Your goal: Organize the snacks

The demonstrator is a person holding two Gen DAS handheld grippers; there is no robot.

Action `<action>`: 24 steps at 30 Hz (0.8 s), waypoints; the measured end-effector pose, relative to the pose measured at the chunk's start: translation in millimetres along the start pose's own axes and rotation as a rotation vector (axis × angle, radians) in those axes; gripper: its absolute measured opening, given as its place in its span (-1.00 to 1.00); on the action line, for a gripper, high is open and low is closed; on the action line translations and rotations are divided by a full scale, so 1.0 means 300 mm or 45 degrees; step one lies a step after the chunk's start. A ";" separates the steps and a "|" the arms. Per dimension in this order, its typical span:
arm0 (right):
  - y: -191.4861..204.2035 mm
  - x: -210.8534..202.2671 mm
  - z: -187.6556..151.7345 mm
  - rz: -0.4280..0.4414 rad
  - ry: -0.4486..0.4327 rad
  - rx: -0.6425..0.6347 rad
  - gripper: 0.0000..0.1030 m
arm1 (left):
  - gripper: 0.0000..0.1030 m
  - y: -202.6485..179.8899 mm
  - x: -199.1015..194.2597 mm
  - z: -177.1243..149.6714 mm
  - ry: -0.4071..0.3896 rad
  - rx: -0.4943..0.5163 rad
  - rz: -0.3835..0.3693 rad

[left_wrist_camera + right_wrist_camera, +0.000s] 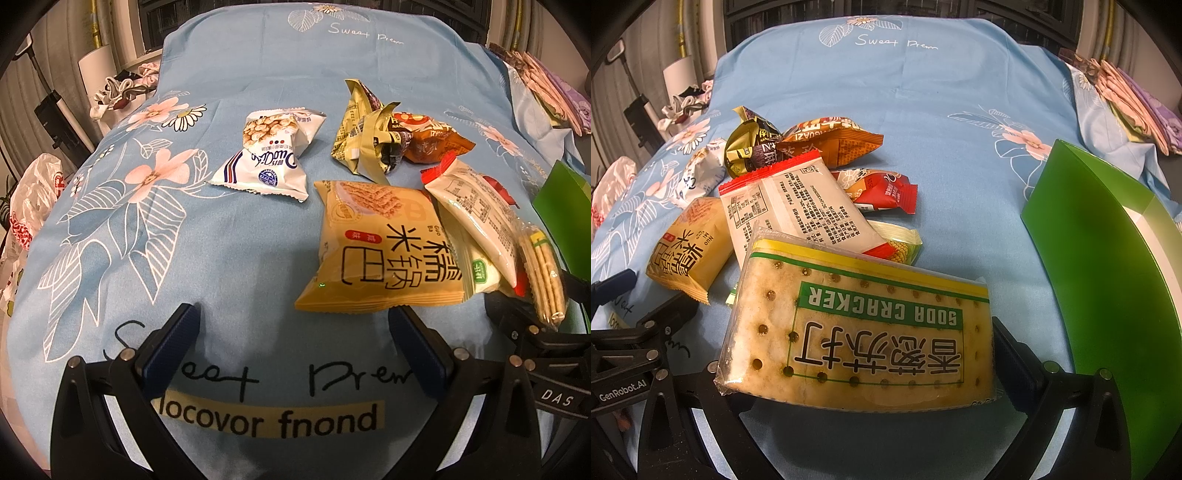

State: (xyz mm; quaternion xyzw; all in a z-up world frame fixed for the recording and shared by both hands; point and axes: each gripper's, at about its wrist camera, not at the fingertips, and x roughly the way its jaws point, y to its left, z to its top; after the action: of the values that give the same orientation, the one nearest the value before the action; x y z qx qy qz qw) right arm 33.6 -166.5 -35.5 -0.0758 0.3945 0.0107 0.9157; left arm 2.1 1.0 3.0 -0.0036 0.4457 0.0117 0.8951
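Your right gripper [862, 373] is clenched on the soda cracker pack [857, 332], which fills the lower middle of the right wrist view and sits lifted above the blue bedsheet [923, 122]. The green box [1108, 258] stands open at the right edge of that frame, near the pack but not touching it. By the look of it, you are mid-carry: one snack picked, not yet stowed. The next move calls for swinging the pack rightward over the box's rim and lowering it inside before you let go; keep it level so the crackers don't snag the wall.

Your left gripper [295, 343] is released, its fingers spread wide at the bottom of the left wrist view, holding nothing. Just above it, right of center, lies the yellow rice-crisp bag [384, 251], with the white puffed-snack bag [269, 155] beyond at upper center. The yellow bag seems your nearest next pick.
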 end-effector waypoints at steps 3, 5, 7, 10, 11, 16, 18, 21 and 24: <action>0.002 -0.003 -0.003 -0.007 0.003 -0.005 0.99 | 1.00 -0.007 0.001 -0.001 0.049 -0.015 0.003; 0.002 -0.008 -0.009 -0.013 0.003 -0.009 0.99 | 0.99 0.002 -0.007 0.003 0.086 -0.033 -0.011; -0.005 -0.012 -0.001 -0.005 0.032 -0.003 0.99 | 0.99 0.012 -0.017 0.001 0.104 -0.054 -0.017; 0.003 -0.024 0.021 0.034 0.129 0.011 0.99 | 0.99 0.051 -0.046 0.006 0.108 -0.124 -0.048; -0.001 -0.035 0.026 0.061 0.143 0.018 0.99 | 0.99 0.062 -0.055 0.010 0.100 -0.146 -0.062; -0.040 -0.111 0.029 0.148 0.164 0.189 0.98 | 0.98 0.123 -0.112 0.048 0.045 -0.304 -0.229; -0.044 -0.147 0.035 0.198 0.123 0.207 0.91 | 0.96 0.123 -0.126 0.061 0.024 -0.328 -0.278; -0.043 -0.227 0.059 0.254 0.027 0.216 0.91 | 0.92 0.100 -0.136 0.078 0.016 -0.319 -0.341; -0.042 -0.268 0.096 0.277 -0.016 0.222 0.91 | 0.78 0.067 -0.147 0.082 0.016 -0.297 -0.385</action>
State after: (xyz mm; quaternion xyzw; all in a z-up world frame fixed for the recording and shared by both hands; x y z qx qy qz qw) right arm 0.1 -171.6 43.8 0.0475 0.3941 0.0761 0.9147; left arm -5.3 20.8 53.2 -0.1742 0.4413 -0.0713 0.8774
